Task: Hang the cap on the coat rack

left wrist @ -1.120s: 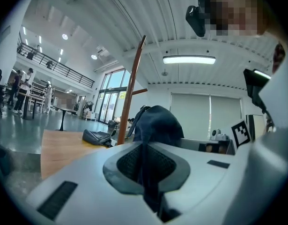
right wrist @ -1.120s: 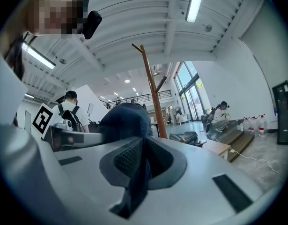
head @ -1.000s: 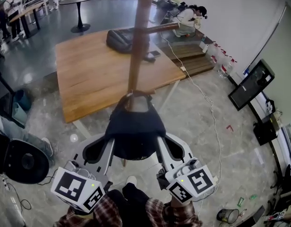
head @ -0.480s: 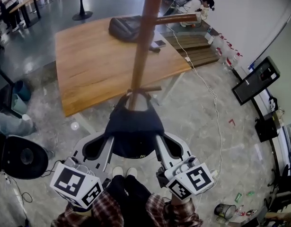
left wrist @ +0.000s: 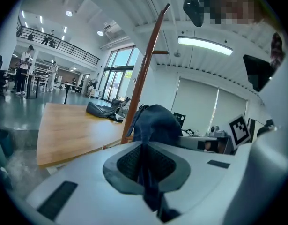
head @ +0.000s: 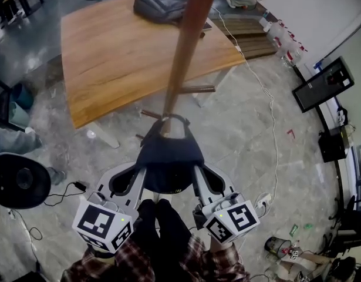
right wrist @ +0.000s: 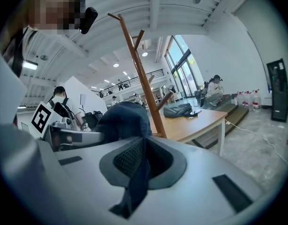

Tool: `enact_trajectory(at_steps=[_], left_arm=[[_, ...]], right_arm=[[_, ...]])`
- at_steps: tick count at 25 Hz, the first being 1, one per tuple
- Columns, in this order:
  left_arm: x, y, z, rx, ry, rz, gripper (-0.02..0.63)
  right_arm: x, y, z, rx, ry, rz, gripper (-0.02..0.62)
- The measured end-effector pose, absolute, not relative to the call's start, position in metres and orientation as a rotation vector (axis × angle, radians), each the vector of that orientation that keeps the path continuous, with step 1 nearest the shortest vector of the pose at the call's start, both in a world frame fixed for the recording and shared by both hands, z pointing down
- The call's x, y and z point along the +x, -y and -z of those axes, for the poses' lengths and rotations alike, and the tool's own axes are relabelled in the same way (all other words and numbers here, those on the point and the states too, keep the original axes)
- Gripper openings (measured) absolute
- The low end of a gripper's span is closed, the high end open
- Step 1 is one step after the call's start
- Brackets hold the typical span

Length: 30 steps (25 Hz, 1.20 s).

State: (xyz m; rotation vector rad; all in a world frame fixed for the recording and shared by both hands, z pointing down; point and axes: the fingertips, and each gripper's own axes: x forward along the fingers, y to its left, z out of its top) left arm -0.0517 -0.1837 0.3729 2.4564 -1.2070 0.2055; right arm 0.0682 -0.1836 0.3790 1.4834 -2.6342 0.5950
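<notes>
Both claws are gripping the dark blue cap (head: 168, 157), one on each side. The left claw (head: 142, 170) is pinching a fold of its fabric at the cap's 9 o'clock edge, jaws nearly together on the cloth. The right claw (head: 195, 170) is doing the same at the 3 o'clock edge, with a strip of fabric hanging out between its jaws. The cap is hanging in the air between them, right at the wooden pole of the coat rack (head: 183, 51), and its back strap is arching against the pole at 12 o'clock. Whether the strap is catching on anything cannot be told. A short peg (head: 198, 89) is sticking out toward 3 o'clock just above the cap. Beyond, at 11 o'clock, the wooden table (head: 110, 57) is carrying a dark bag (head: 159, 4) at its far edge.
</notes>
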Motion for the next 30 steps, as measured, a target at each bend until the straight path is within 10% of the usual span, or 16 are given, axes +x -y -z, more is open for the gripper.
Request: enact_trajectory(at_steps=[30], left_arm=[[-0.035,0.252,-0.525,2.416,1.306,-0.334,0.018]], right_arm=[[0.083,0.26,-0.531,1.511,2.505,-0.622,0.02]])
